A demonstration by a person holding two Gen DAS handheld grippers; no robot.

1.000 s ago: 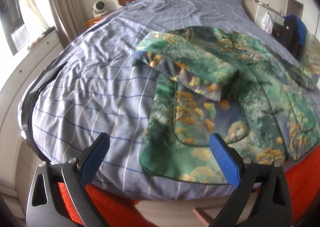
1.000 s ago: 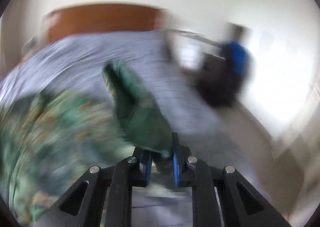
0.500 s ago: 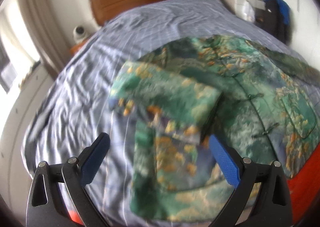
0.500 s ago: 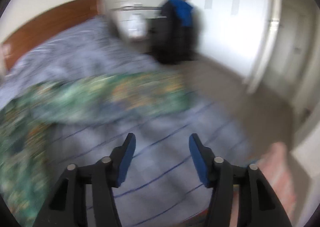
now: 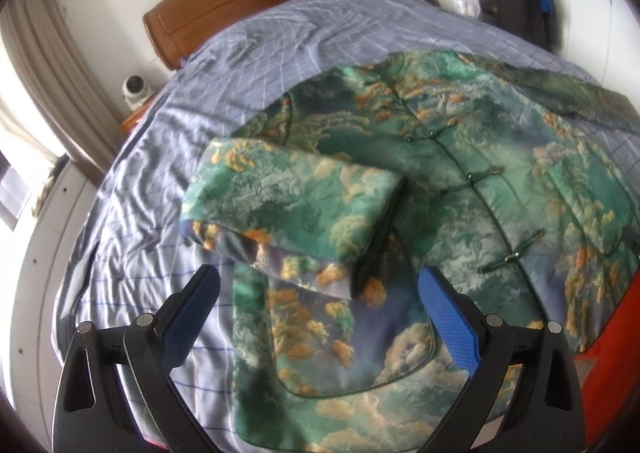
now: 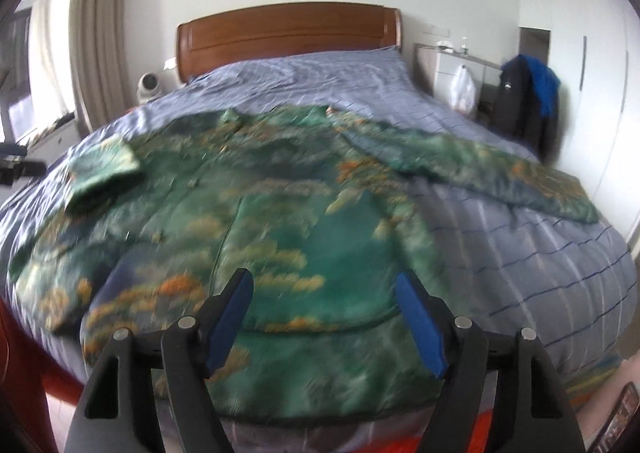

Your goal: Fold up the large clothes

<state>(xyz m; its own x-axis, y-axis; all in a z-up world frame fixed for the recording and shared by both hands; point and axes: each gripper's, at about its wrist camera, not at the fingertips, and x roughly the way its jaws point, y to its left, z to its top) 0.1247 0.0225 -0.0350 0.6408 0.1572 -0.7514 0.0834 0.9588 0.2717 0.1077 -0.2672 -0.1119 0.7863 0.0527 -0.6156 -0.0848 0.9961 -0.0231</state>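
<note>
Both grippers hang empty: the left gripper (image 5: 318, 317) has its blue-padded fingers wide apart above the near edge of the bed, and the right gripper (image 6: 326, 323) is likewise spread, holding nothing. Beneath them the green satin jacket with orange cloud print (image 5: 460, 181) lies front-up across the blue checked bedspread (image 5: 168, 181), hem at the near edge. One sleeve (image 5: 296, 209) is folded onto the chest; the other sleeve (image 6: 500, 173) stretches toward the bed's right edge, probably next to fold
</note>
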